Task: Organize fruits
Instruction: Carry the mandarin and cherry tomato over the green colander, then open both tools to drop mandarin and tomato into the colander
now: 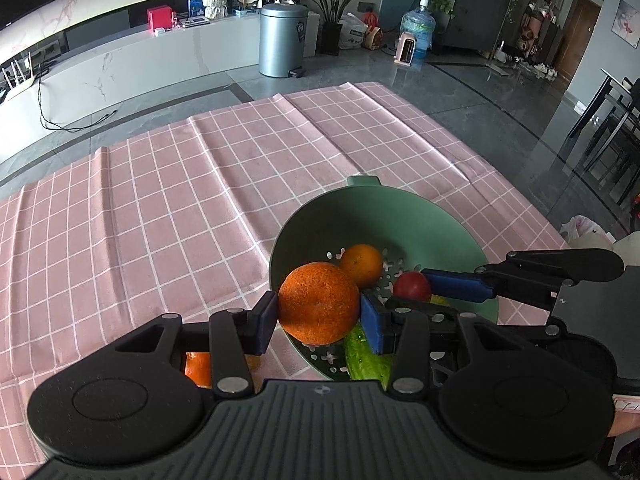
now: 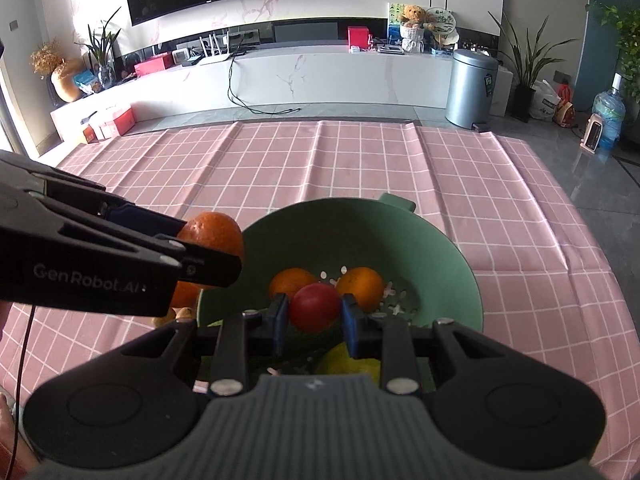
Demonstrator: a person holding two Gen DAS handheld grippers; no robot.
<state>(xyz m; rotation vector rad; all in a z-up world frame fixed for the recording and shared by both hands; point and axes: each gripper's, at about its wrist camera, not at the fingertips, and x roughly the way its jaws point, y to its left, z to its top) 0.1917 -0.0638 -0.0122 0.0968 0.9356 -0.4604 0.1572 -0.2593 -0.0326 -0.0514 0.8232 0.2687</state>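
Both claws are loaded over the green colander [image 1: 384, 208], which sits on the pink checked cloth [image 1: 160, 200]. The left gripper [image 1: 318, 312] is clenched on a big rough-skinned orange [image 1: 319, 302], a blue pad pressed to either side, and it holds the fruit at about nine o'clock of the bowl, right over the rim rather than over the middle. The right gripper [image 2: 314, 316] is squeezed on a small red fruit [image 2: 315, 306], perhaps a tomato, lower down and nearer the bowl's centre, with two smaller oranges [image 2: 360, 286] lying on the perforated floor just past it at twelve o'clock. A cucumber [image 1: 366, 354] lies along the near wall at six. So the right claw looks nearer the heap, while the left, I'd judge, has the clearer way outward toward nine o'clock.
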